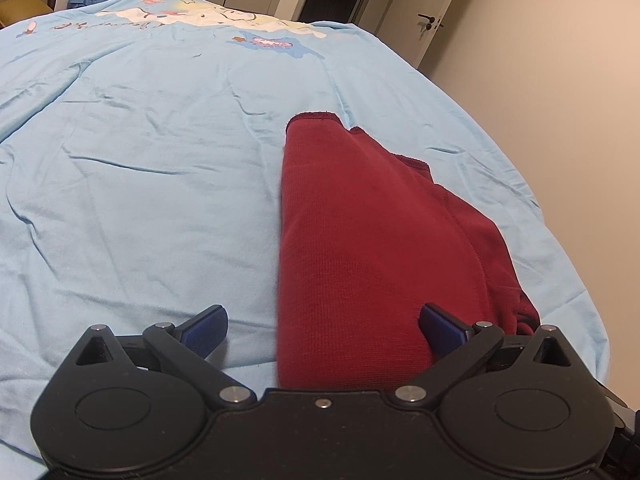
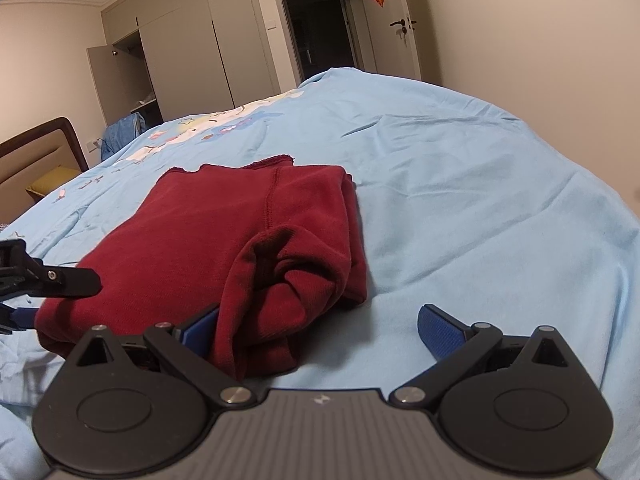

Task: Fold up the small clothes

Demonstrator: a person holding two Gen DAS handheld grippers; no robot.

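Left gripper (image 1: 322,330): fingers spread wide, nothing between the blue pads (image 1: 206,330) but cloth lying underneath; the left pad sits over bare sheet, the right pad over the near end of the garment. In the right wrist view this gripper (image 2: 60,280) shows at the left edge, one black finger lying over the garment's left corner.

Red garment (image 1: 360,240): dark red knit, folded into a long narrow stack on the bed, its straight folded edge on the left, layered hems stepping off to the right at the far end. From the right wrist view the garment (image 2: 224,232) lies flat at the back and bunches into a rumpled, rolled lump at the near right corner.

Right gripper (image 2: 320,332): fingers wide apart, gripping nothing; the left pad (image 2: 200,330) is touching or just beside the bunched near edge of the garment, the right pad over bare sheet.

Bed sheet (image 1: 140,160): light blue, creased, with a cartoon print at the far end.

Wardrobe (image 2: 188,52): pale doors beyond the bed, one standing open.

Door (image 1: 436,12): white, dark handle, a red paper square on it.
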